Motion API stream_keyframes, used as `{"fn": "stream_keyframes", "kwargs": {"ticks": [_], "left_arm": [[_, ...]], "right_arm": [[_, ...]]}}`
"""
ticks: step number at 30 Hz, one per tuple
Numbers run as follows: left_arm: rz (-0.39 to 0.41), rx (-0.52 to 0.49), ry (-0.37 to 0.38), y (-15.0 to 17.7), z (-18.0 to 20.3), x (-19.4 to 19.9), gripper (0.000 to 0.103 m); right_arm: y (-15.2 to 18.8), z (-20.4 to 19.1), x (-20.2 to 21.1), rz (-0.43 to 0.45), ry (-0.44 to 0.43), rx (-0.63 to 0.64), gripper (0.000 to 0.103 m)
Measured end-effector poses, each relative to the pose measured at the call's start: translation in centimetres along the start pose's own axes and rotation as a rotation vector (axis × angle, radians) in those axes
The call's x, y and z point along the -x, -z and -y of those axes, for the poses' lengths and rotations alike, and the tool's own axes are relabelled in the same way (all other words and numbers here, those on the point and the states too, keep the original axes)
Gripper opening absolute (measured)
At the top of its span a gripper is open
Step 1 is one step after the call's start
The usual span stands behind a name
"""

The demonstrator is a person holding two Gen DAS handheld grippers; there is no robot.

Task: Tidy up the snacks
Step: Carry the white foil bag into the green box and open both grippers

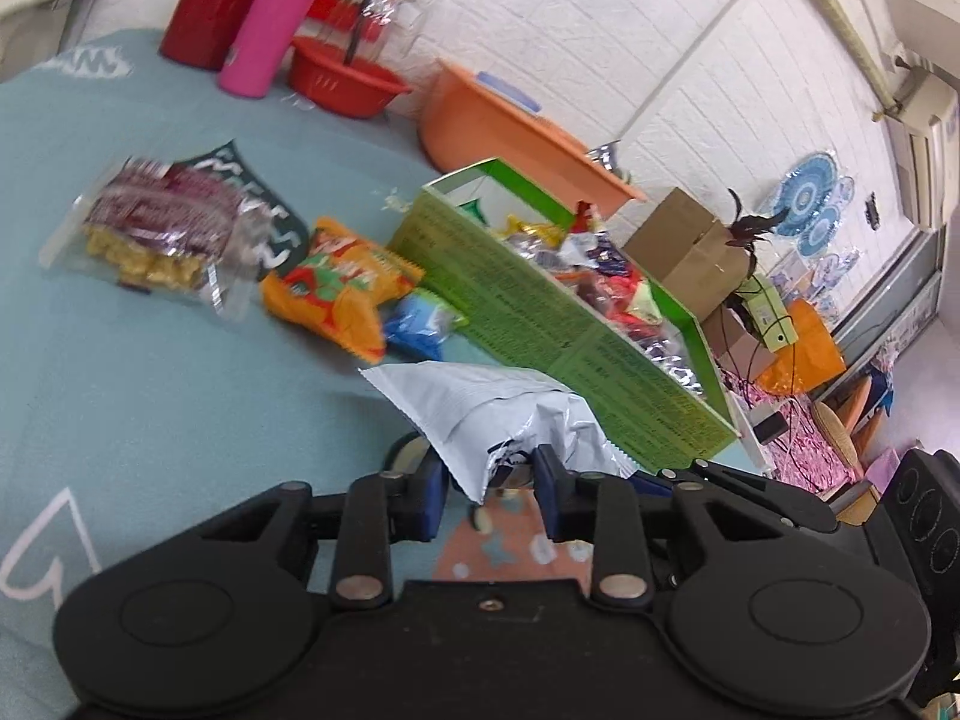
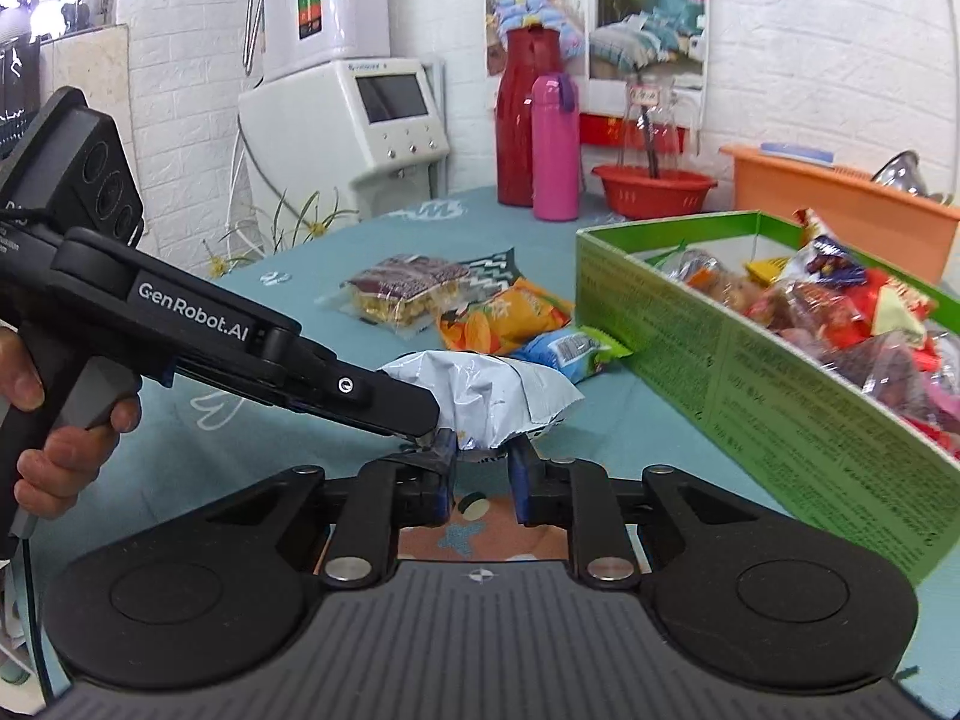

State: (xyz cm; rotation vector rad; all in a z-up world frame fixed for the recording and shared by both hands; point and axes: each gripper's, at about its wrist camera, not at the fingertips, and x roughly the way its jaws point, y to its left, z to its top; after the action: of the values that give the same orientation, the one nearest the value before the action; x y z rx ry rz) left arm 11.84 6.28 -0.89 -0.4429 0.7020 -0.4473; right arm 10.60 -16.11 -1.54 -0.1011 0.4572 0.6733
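Both hand-held grippers, the left (image 1: 489, 468) and the right (image 2: 483, 456), are clenched on one silver snack bag (image 1: 510, 414) just ahead, so lift it together, gently, into the green box (image 2: 780, 396) on the right.

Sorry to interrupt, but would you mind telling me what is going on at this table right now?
A person is tidying snacks into a green cardboard box already holding many wrappers. Both the left hand-held gripper and the right hand-held gripper are shut on one crinkled silver-white snack bag, beside the box. A clear bag of yellow puffs, an orange chip packet and a small blue packet lie on the teal tablecloth.
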Motion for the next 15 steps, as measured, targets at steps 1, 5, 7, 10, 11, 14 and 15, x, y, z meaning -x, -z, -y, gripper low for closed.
{"fn": "stream_keyframes", "kwargs": {"ticks": [1,5,7,10,11,14,15], "left_arm": [[-0.002,-0.008,0.004,-0.1,0.4,-0.1,0.027],[-0.027,-0.017,0.01,0.2,0.8,-0.6,0.035],[-0.035,0.008,0.016,0.8,0.4,-0.4,0.092],[-0.022,0.083,0.035,1.3,-0.7,0.2,0.103],[-0.02,0.099,0.041,1.2,-0.9,0.2,0.103],[-0.012,0.126,0.027,0.7,-1.3,0.0,0.103],[-0.017,0.125,0.03,0.6,-1.3,-0.2,0.103]], "right_arm": [[-0.1,0.1,0.4,0.011,0.008,0.0,0.033],[0.1,1.1,1.3,-0.009,0.001,-0.013,0.036],[0.7,1.6,1.6,-0.026,0.0,-0.028,0.045],[1.6,2.2,1.9,-0.073,-0.032,-0.07,0.079],[1.7,2.3,1.9,-0.074,-0.043,-0.091,0.089],[1.7,2.2,1.6,-0.065,-0.038,-0.102,0.097],[1.6,2.0,1.4,-0.063,-0.041,-0.09,0.097]]}}
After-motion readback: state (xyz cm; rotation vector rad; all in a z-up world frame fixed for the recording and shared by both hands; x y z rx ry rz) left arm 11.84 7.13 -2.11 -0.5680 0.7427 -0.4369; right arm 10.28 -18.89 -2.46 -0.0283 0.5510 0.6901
